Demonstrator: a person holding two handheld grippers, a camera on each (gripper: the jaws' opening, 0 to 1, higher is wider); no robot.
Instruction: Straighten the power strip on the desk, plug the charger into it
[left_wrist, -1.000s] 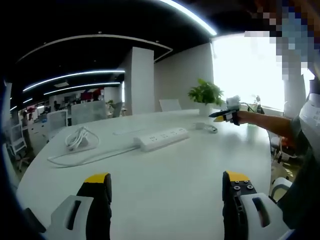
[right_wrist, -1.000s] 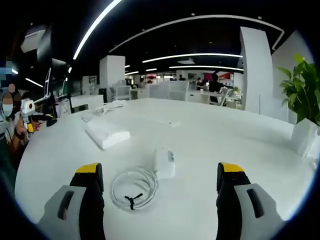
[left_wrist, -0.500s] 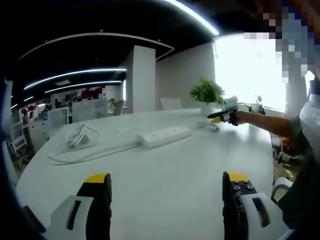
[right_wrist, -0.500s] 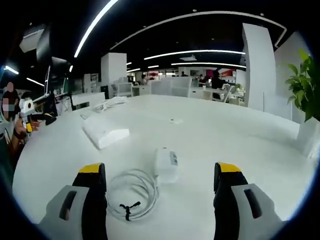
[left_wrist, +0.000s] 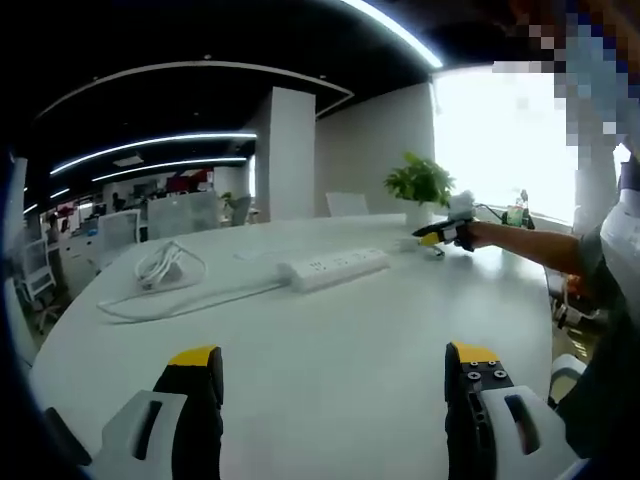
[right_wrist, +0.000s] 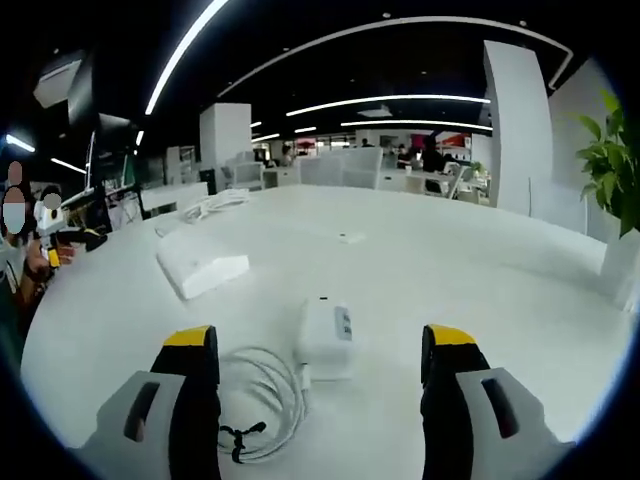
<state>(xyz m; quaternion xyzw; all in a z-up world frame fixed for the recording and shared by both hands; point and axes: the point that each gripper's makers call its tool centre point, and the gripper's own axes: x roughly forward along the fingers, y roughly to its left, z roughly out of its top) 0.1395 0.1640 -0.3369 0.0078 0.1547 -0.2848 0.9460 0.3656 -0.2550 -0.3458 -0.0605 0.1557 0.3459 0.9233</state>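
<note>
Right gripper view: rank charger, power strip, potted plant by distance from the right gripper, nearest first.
1. charger: on the desk between the open jaws of the right gripper, its coiled cable beside it.
2. power strip: farther out on the desk, on the view's left.
3. potted plant: farthest, at the view's right edge.

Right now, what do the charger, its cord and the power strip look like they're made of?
The charger looks like smooth white hard plastic: a boxy block with rounded edges and a soft sheen. Its cord seems rubbery white plastic, since it bends into loose loops held by a dark tie. The power strip also looks like matte white plastic, a long stiff bar with socket holes.
</note>
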